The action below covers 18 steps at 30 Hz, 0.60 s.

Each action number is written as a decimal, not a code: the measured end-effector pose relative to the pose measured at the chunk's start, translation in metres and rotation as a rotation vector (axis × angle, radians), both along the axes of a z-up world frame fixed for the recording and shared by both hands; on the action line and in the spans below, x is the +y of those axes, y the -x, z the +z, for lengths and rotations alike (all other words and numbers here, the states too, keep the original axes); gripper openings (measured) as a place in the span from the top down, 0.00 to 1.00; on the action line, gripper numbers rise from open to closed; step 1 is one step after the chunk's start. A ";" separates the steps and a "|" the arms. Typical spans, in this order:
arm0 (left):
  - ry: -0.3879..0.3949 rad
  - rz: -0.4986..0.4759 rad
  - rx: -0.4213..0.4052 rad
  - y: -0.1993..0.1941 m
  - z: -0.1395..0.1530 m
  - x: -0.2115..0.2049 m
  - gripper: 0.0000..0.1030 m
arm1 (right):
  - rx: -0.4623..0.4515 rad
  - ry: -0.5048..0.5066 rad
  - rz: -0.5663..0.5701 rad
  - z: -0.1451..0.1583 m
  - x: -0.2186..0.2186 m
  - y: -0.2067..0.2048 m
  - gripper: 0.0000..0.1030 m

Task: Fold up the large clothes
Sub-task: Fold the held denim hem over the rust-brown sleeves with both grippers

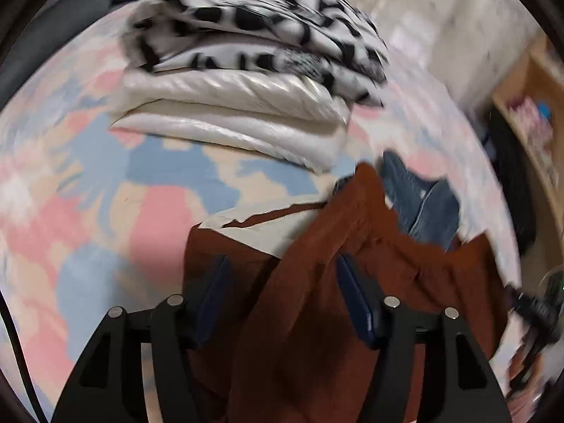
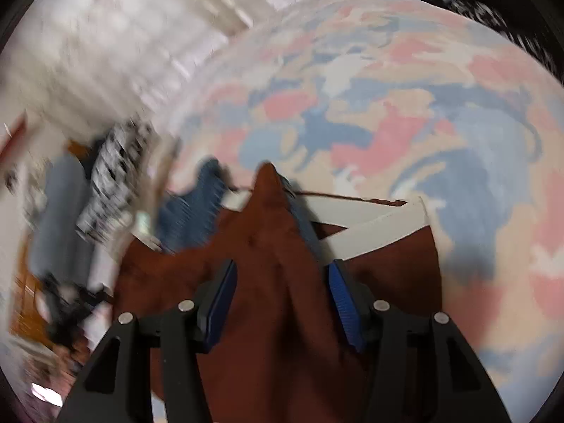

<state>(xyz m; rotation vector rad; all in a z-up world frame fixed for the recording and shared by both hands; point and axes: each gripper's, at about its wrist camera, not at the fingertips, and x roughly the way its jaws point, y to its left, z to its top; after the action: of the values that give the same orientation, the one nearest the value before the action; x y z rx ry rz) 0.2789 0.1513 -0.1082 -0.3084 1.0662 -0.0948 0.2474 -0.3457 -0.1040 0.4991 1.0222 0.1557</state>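
Rust-brown garment (image 1: 317, 299) bunches between both grippers' half-open fingers (image 1: 356, 299) (image 2: 342, 303), pads not pressing it.

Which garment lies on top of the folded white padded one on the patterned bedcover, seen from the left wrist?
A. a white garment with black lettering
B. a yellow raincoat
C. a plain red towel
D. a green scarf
A: a white garment with black lettering rests on the folded white padded garment.

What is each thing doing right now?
Left hand-held gripper: open, brown cloth bunched between its fingers.
Right hand-held gripper: open, brown cloth between its fingers.
Brown garment: rumpled, partly folded on the bed.
White padded garment: folded.
Black-and-white garment: folded, stacked on top.
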 end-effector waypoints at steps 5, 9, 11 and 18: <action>-0.081 -0.056 -0.019 -0.020 -0.014 -0.026 0.43 | 0.011 0.047 0.036 -0.016 0.017 -0.016 0.47; -0.141 -0.077 0.007 -0.027 -0.028 -0.040 0.93 | -0.010 0.054 -0.010 -0.032 0.017 -0.023 0.97; -0.140 -0.094 -0.062 -0.021 -0.014 -0.037 0.94 | -0.038 0.024 -0.010 -0.031 0.005 -0.022 0.97; -0.065 -0.089 0.048 -0.040 -0.047 -0.011 0.88 | -0.044 -0.111 -0.071 -0.059 -0.046 -0.031 0.93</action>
<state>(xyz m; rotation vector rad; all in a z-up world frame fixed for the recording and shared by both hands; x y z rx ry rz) 0.3189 0.1401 -0.1550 -0.2053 1.1280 -0.1329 0.2784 -0.3920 -0.1633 0.6298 0.9552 0.1606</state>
